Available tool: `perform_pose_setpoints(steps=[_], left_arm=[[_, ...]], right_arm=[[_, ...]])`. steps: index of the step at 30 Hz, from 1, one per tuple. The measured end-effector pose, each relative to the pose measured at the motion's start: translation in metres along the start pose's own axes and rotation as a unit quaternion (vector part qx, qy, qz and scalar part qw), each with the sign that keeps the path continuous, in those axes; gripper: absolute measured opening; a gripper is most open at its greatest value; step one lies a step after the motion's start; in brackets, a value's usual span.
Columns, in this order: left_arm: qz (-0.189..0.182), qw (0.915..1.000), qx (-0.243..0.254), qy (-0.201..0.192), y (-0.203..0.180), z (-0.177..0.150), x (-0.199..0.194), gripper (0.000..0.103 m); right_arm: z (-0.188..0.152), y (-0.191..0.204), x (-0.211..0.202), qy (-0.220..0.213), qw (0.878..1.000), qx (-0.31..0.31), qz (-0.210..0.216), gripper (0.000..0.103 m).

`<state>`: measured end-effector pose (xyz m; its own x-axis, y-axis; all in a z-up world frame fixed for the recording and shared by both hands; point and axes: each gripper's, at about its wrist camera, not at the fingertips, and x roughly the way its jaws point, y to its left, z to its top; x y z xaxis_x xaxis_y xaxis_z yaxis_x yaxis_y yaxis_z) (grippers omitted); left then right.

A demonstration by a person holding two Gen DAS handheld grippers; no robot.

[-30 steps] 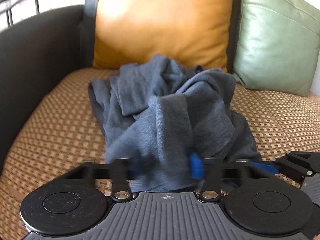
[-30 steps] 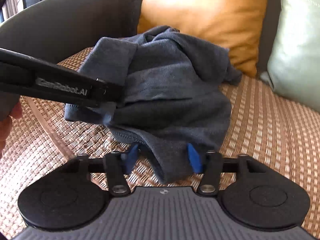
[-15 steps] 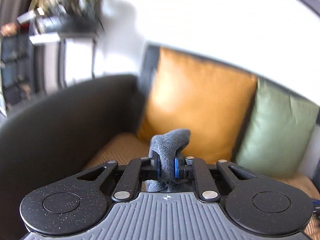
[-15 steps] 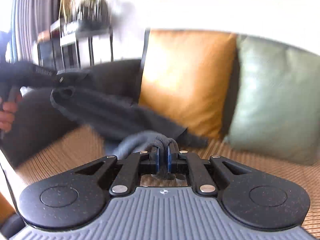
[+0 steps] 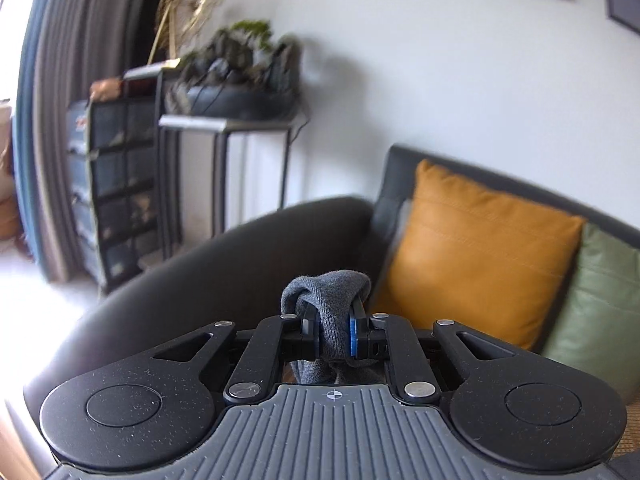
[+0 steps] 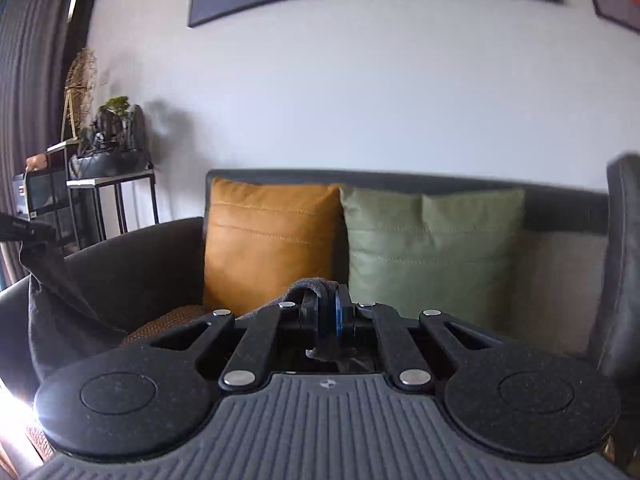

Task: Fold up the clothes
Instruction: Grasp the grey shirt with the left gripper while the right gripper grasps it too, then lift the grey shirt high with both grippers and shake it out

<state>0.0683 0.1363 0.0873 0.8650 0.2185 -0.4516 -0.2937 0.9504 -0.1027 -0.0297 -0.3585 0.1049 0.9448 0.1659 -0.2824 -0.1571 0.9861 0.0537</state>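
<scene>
Above the woven seat of the dark sofa [image 6: 168,276], a grey knit garment [image 5: 334,312] was held aloft by both tongs. The left gripper [image 5: 334,332] was seen closed on a bunched fold of the cloth, a hump of which stood up over the blue pads while the rest dropped out of sight beneath the tool. The right gripper [image 6: 328,320] was likewise clamped on a thinner edge of the same fabric, pinched tightly between its jaws. In the right wrist view, the garment was seen hanging as a dark drape at the far left, suspended from the tip of the other tool and sagging toward the armrest. Behind it, an orange cushion [image 6: 268,248] and a green cushion [image 6: 432,252] were propped against the backrest; a side table with a plant [image 5: 236,72] was seen beyond the armrest.

The step in hand was judged to be the lifting and spreading of the garment, so that its shape could be found. How much of it hung clear of the seat could not be told. The next move was judged to call for the two grips being drawn apart until the cloth hung flat, then lowered evenly onto the seat without either grip slipping.
</scene>
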Motion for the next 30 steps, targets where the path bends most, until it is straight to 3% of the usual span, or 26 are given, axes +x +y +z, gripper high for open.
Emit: perform_pose_setpoints(steps=[3, 7, 9, 10, 12, 15, 18, 21, 24, 28, 30], left_arm=[[0.029, 0.9974, 0.024, 0.061, 0.001, -0.044, 0.042, 0.009], [0.067, 0.986, 0.056, 0.142, 0.002, -0.102, 0.098, 0.014], [0.073, 0.9787, 0.091, 0.169, -0.005, -0.129, 0.111, 0.037], [0.07, 0.9755, 0.114, 0.175, -0.01, -0.141, 0.11, 0.038], [0.05, 0.9736, 0.156, 0.159, -0.021, -0.151, 0.095, 0.05], [0.005, 0.974, 0.19, 0.123, -0.034, -0.149, 0.057, 0.058], [-0.06, 0.9703, 0.215, 0.093, -0.06, -0.142, 0.012, 0.068], [-0.152, 0.9572, 0.237, 0.065, -0.091, -0.151, -0.037, 0.079], [-0.22, 0.9409, 0.253, 0.049, -0.125, -0.182, -0.079, 0.079], [-0.266, 0.9204, 0.28, 0.059, -0.173, -0.252, -0.108, 0.078], [-0.274, 0.9162, 0.285, 0.064, -0.194, -0.277, -0.11, 0.078]], right_arm=[[-0.041, -0.007, 0.016, 0.051, 0.998, 0.019, -0.005, 0.008], [-0.099, -0.009, 0.053, 0.13, 0.991, 0.044, -0.008, 0.008], [-0.123, -0.009, 0.072, 0.167, 0.984, 0.055, -0.009, 0.008], [-0.124, -0.008, 0.075, 0.17, 0.984, 0.057, -0.009, 0.008], [-0.126, -0.006, 0.08, 0.174, 0.983, 0.061, -0.008, 0.008], [-0.128, -0.004, 0.089, 0.18, 0.981, 0.068, -0.006, 0.008], [-0.109, 0.003, 0.085, 0.159, 0.984, 0.078, 0.018, 0.009], [-0.091, 0.018, 0.081, 0.142, 0.987, 0.068, 0.041, 0.009], [-0.073, 0.033, 0.077, 0.127, 0.989, 0.052, 0.058, 0.009], [-0.049, 0.046, 0.074, 0.114, 0.99, 0.04, 0.072, 0.009], [-0.039, 0.051, 0.07, 0.11, 0.99, 0.037, 0.08, 0.009]])
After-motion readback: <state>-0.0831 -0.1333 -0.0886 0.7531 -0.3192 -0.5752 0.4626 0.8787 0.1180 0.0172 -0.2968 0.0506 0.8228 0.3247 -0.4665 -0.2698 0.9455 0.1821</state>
